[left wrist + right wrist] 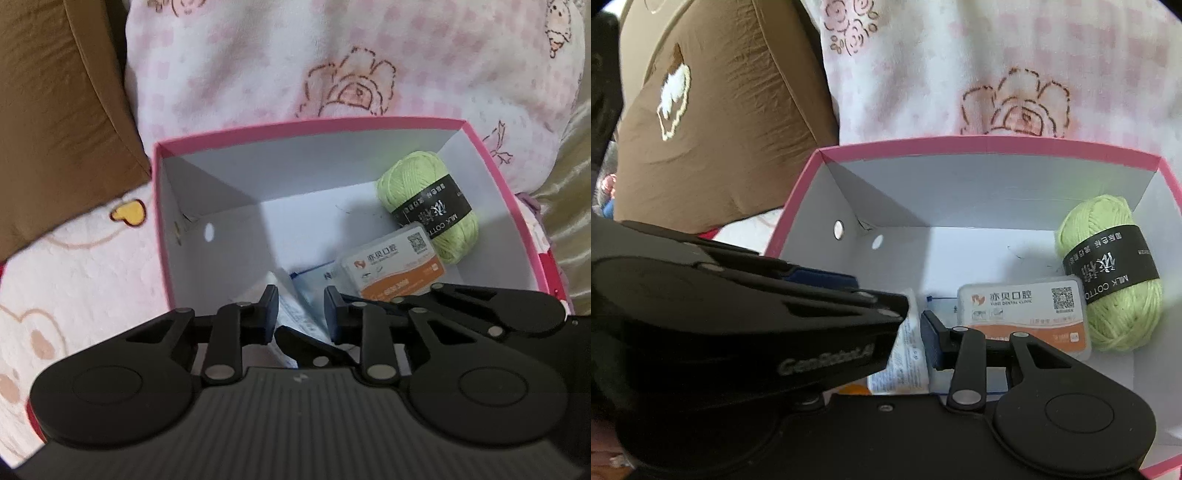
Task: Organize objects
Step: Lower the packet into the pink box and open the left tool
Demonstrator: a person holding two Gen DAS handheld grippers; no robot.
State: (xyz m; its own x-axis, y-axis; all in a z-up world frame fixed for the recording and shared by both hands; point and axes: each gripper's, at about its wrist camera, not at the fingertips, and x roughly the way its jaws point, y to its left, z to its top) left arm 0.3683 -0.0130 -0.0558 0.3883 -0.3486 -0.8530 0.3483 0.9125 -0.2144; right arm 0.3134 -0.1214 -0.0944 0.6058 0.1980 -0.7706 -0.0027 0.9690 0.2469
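Left gripper [301, 314] open over a white packet [295, 314]; right gripper [916, 328] clamps it — matte pink-rimmed cardboard box [306, 125], fuzzy green yarn ball [428, 206] ahead.

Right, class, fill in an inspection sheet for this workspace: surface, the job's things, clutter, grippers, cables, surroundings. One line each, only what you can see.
Surface: pink-and-white patterned blanket under the box.
Job's things: open pink box, white inside, holds a green yarn ball with a black band, a clear plastic case with an orange label lying against the yarn, and a white packet with a blue-printed packet beside it.
Clutter: nothing seen.
Grippers: left hand-held gripper and right hand-held gripper both reach into the box on either side of the white packet; whether either is clamped on it is unclear.
Cables: nothing seen.
Surroundings: brown cushion on the left; rose-print fabric behind the box.
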